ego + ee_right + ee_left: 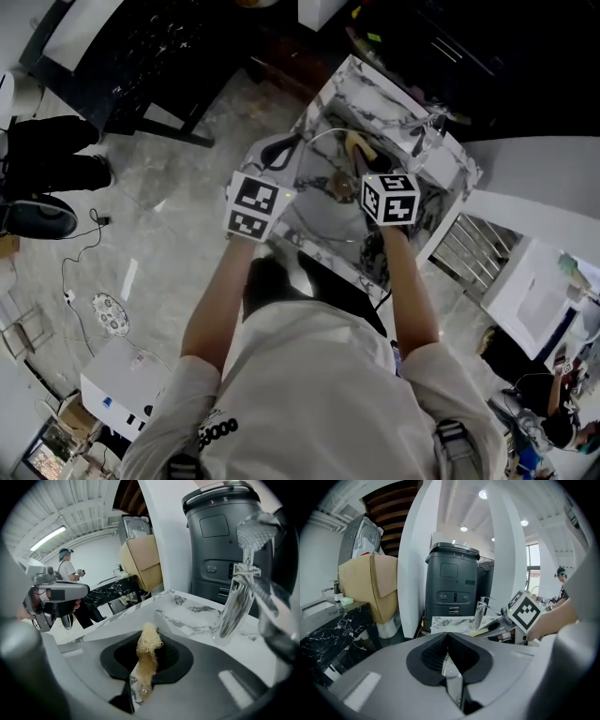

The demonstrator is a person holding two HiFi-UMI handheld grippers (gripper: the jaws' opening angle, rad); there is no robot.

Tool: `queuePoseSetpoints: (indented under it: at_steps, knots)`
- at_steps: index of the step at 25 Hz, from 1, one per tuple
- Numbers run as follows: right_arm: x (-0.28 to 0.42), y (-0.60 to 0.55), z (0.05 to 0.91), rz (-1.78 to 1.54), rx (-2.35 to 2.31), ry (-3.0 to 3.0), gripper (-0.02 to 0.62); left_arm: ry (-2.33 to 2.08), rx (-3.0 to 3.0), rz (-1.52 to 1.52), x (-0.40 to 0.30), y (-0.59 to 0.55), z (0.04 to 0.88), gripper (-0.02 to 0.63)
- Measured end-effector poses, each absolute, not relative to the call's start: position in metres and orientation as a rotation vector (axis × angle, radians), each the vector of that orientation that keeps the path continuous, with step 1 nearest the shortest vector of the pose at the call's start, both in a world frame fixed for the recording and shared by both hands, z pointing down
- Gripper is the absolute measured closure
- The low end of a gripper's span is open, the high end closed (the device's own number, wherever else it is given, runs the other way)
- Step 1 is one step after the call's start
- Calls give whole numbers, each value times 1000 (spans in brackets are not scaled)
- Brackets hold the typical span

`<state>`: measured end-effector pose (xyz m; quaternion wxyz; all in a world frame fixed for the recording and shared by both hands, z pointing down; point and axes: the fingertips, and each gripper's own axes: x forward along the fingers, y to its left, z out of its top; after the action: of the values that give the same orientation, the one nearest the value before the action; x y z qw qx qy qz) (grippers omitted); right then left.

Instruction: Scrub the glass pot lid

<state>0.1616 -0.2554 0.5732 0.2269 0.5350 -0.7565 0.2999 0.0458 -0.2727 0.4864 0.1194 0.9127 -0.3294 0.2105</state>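
In the head view both grippers hang over a marble sink (441,178). My left gripper (447,638) is shut on the rim of the glass pot lid (453,679), which shows as a thin clear sliver between its jaws. From above, the lid (323,192) is a faint round outline over the basin, between the two grippers. My right gripper (149,641) is shut on a yellowish fibrous scrubber (148,644) that sticks up past its jaws. In the head view the scrubber (360,146) sits at the lid's far edge. Whether it touches the glass is unclear.
A chrome faucet (236,592) stands on the marble rim at the right. A tall dark bin (451,581) and a cardboard box (370,585) stand behind the sink. A black marble counter (328,630) lies to the left, and another person (68,569) stands farther off.
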Motion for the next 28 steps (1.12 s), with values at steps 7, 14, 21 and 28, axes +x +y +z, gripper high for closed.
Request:
queuePoseSetpoints:
  at_steps: [7,14,21,28]
  knots:
    - [171,-261,607,849,1477,-2008,541,-977,2621,625,44,-277,503,597]
    - [171,-268,630,804,1442,-1960,543,-977,2601,633,41,-275,511,597]
    - [168,-278,644,779,1427,-1916,541,-994,2582,643,32,-273,515,597]
    - [161,-281,655,660,1366,-1873,541,-1016,2570,636,22,-271,514,597]
